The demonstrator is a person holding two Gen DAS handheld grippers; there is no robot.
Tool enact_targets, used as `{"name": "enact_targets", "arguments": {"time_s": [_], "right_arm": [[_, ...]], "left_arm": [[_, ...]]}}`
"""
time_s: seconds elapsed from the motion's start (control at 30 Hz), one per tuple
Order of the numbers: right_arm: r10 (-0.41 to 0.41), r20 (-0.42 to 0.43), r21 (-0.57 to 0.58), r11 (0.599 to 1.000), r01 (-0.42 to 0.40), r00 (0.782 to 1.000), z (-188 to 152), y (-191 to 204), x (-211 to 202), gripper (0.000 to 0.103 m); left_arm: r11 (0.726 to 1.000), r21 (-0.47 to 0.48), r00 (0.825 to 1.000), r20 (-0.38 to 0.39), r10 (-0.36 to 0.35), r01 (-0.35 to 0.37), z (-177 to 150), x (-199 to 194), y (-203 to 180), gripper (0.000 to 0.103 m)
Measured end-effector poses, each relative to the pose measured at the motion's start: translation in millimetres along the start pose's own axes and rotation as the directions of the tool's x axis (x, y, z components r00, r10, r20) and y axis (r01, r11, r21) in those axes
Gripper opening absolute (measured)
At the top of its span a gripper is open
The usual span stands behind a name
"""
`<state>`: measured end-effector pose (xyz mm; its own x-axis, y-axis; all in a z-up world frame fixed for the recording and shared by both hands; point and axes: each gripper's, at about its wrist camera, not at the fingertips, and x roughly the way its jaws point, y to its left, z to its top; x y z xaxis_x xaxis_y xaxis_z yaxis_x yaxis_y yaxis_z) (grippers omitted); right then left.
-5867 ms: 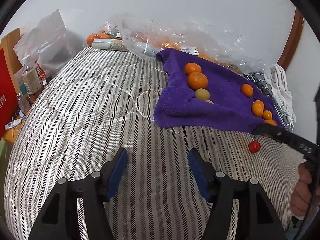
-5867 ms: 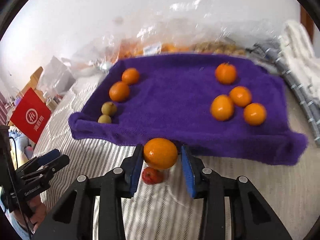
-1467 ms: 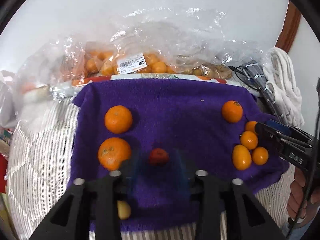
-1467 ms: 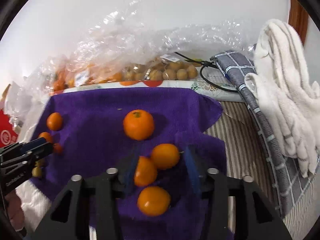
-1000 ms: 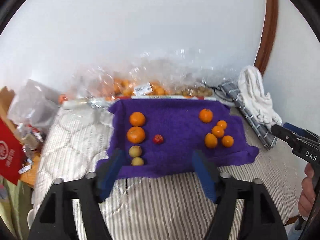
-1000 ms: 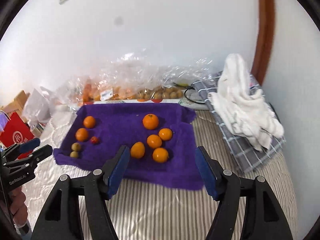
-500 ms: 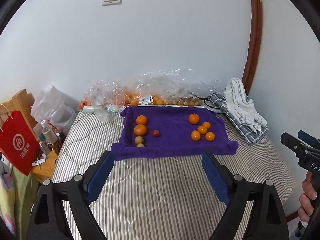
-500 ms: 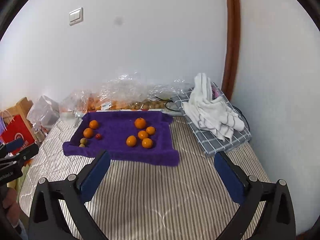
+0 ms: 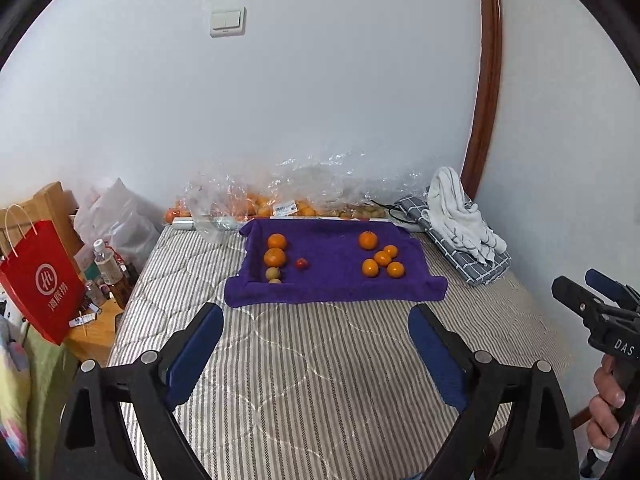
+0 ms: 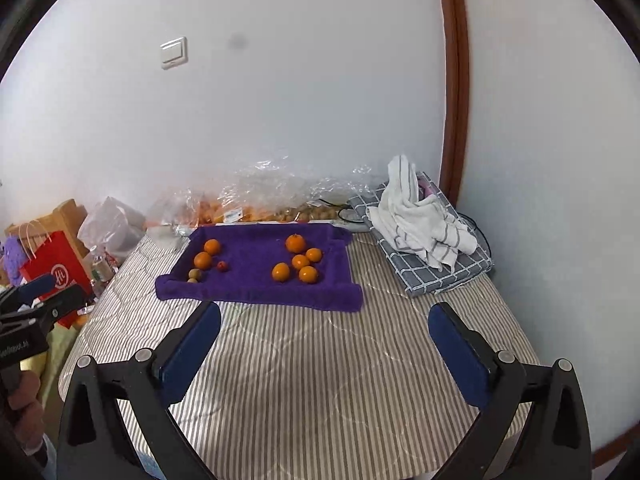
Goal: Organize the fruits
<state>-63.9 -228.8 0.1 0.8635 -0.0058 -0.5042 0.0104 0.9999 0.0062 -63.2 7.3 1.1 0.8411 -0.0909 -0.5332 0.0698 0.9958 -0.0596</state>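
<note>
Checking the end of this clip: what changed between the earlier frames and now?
The right gripper let go of its orange on the purple towel; the left gripper left the small red fruit there. Both jaws have just been opening, nothing is between them, and both have pulled back from the bed. The other fruits stayed put.

This is a bedroom in a home: a striped quilted mattress (image 9: pixel 320 360) fills the lower frame below a plain white wall. A white wall switch (image 9: pixel 227 21) sits upper left, a red paper shopping bag (image 9: pixel 42 284) stands at left, and folded white towels (image 9: pixel 460 212) lie at right.
</note>
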Motion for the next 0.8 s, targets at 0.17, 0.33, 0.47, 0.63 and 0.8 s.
{"name": "enact_targets", "arguments": {"time_s": [0.17, 0.33, 0.47, 0.63, 0.8], "right_arm": [[0.006, 0.002, -0.006, 1.0, -0.006, 1.0, -6, 0, -8, 0.102], [0.0, 0.005, -0.008, 1.0, 0.0, 1.0, -9, -1, -10, 0.102], [0.011, 0.005, 0.002, 1.0, -0.011, 1.0, -11, -2, -10, 0.102], [0.011, 0.004, 0.004, 1.0, -0.011, 1.0, -12, -2, -11, 0.102], [0.012, 0.006, 0.004, 1.0, -0.012, 1.0, -12, -2, -12, 0.102]], "left_arm": [[1.0, 0.008, 1.0, 0.015, 0.009, -0.009, 1, -5, -2, 0.094], [1.0, 0.018, 1.0, 0.02, 0.019, -0.02, 1, -5, -4, 0.094], [0.999, 0.022, 1.0, 0.02, 0.023, -0.023, 0, -6, -6, 0.094], [0.999, 0.027, 0.999, 0.028, 0.019, -0.02, 2, -9, -5, 0.094], [0.999, 0.028, 0.999, 0.029, 0.02, -0.021, 1, -10, -5, 0.094]]}}
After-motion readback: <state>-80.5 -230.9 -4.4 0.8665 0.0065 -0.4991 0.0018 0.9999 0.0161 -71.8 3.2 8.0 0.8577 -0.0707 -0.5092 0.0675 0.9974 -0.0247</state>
